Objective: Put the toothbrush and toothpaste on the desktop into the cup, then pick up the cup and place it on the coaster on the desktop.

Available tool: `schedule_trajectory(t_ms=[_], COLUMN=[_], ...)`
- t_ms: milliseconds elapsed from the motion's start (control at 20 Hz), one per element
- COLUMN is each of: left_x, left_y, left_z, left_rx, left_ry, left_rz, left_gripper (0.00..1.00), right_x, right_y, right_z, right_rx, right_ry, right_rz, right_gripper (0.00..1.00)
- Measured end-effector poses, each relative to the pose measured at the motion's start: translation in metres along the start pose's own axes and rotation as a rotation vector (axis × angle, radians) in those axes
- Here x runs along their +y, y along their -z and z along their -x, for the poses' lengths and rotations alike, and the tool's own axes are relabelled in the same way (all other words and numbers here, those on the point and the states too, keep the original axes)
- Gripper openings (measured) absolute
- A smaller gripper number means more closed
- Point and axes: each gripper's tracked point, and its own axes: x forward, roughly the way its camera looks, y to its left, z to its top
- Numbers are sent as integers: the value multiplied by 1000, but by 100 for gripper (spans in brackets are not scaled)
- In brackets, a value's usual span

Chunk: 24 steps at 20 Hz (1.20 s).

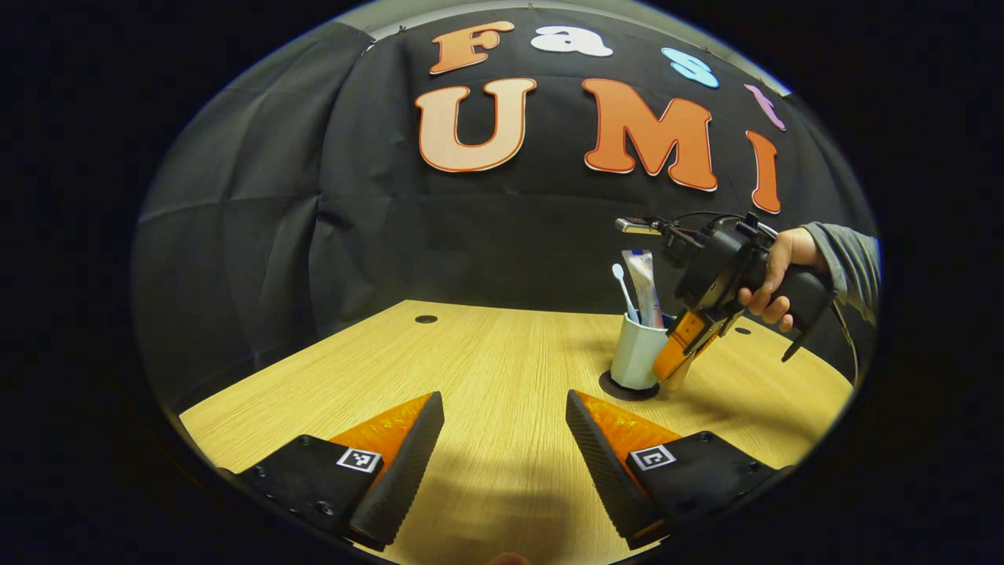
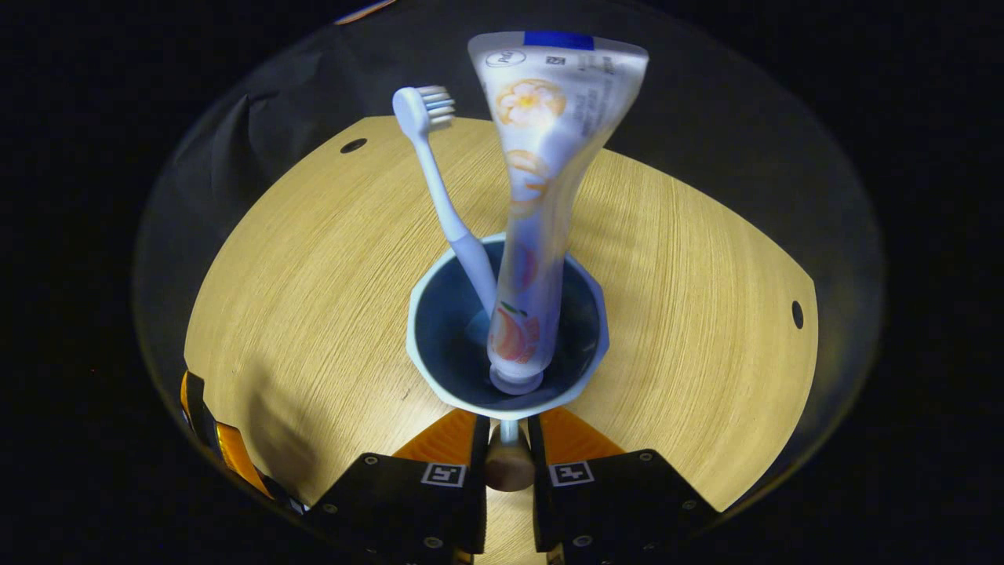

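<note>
- Left tongs at bottom of left gripper view, spread wide, gripping nothing, above bare tabletop.
- Right tongs at bottom centre of right gripper view, narrowed onto cup handle; pressing or not, cannot tell.
- Cup right of centre in left gripper view, standing on dark coaster.
- Toothbrush and toothpaste upright inside cup.
- Hand at right edge, holding right tongs.

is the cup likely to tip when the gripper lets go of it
Possibly a little: the toothpaste and toothbrush stand tall above the cup and lean, making it top-heavy. Its base sits on the coaster, so it probably stays upright.
</note>
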Motion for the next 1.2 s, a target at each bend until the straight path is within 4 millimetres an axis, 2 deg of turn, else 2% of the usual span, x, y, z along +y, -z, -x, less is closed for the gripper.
schedule_trajectory(t_ms=[50, 100, 250, 300, 400, 550, 600, 700, 750, 800, 950, 1200], left_x=[1, 0, 0, 0, -1, -3, -6, -16, -22, -27, -38, -62], left_y=[2, 2, 4, 3, 4, -2, -4, -9, -10, -13, -25, -59], left_z=[-1, -2, -2, -2, -3, -3, -2, -1, -2, -2, -1, 0], left_rx=[5, 8, 16, 18, 23, 3, -2, -13, -17, -19, -46, -133], left_ry=[2, 3, 0, 2, 6, 10, 17, 30, 35, 41, 47, 75], left_rz=[5, 8, 7, 7, -4, -33, -40, -58, -65, -73, -104, -142], left_gripper=[99, 99, 99, 96, 98, 98, 98, 96, 98, 96, 98, 98], right_x=[-1, -2, 2, 3, 2, 4, 6, 6, 4, 2, -6, -28], right_y=[-3, -6, -1, -1, -4, -8, -8, -6, -5, -5, -5, 1], right_z=[5, 2, 2, 5, 16, 34, 39, 49, 55, 62, 91, 140], right_rx=[5, 1, 12, 7, -32, -121, -152, -218, -250, -288, -411, -644], right_ry=[0, 0, -26, -46, -75, -116, -143, -184, -200, -215, -247, -247], right_rz=[18, 17, -22, -22, -16, -18, -19, -18, -20, -23, -30, -44], right_gripper=[24, 25, 27, 28, 32, 47, 50, 63, 69, 65, 83, 89])
